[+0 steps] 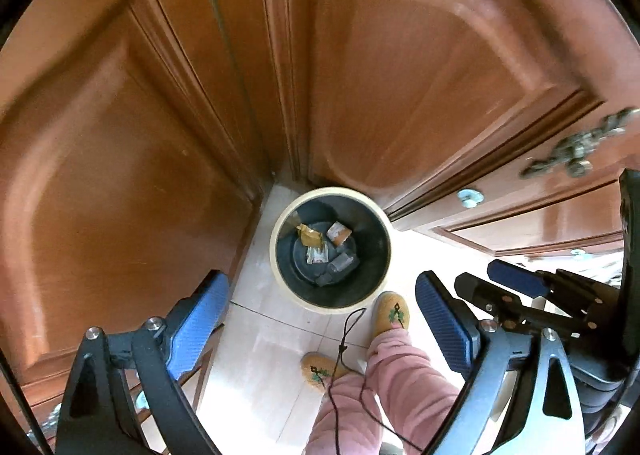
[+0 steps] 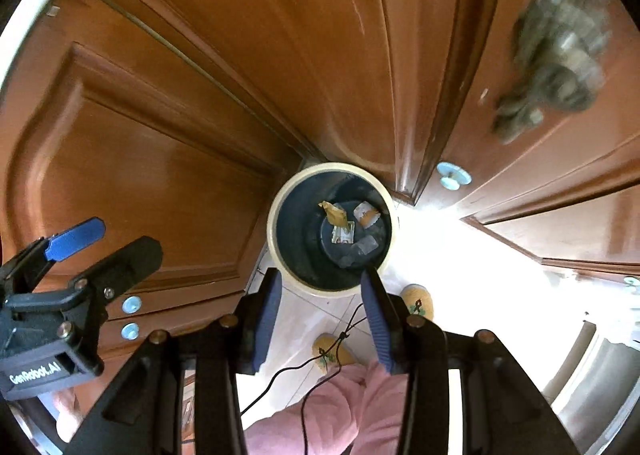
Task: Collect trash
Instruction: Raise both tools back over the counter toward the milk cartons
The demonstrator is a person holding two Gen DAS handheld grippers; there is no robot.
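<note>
Trash [image 1: 325, 245] is lying at the bottom of a dark bin with a cream rim [image 1: 280, 215], which is standing on the pale tiled floor [image 1: 256, 351] far below both claws, tucked into the corner where brown wooden cabinet doors [image 1: 120, 135] are meeting. In the left wrist view the bin is sitting beyond and between the fingertips of the left gripper [image 1: 320, 319]; its blue-padded fingers [image 1: 440, 319] are standing spread wide, pinching nothing. Inside the bin a crumpled yellow wrapper [image 2: 335, 215], a small orange and white box [image 2: 366, 213], a printed scrap and some grey pieces are showing.

In the right wrist view the right gripper [image 2: 322, 287] is hanging directly over the near rim of the bin, its two blue pads partly parted with only air between them, nothing gripped. The left gripper is appearing well off to the left of the right one, at about the same height.

Nearer than the fingertips, under both claws, a person in pink trousers [image 1: 384, 387] and tan slippers [image 1: 394, 315] is standing just beside the bin, and a thin black cord [image 2: 320, 359] is dangling past the legs. Pale round knobs [image 2: 452, 175] are dotting the drawer fronts to the right of the bin.
</note>
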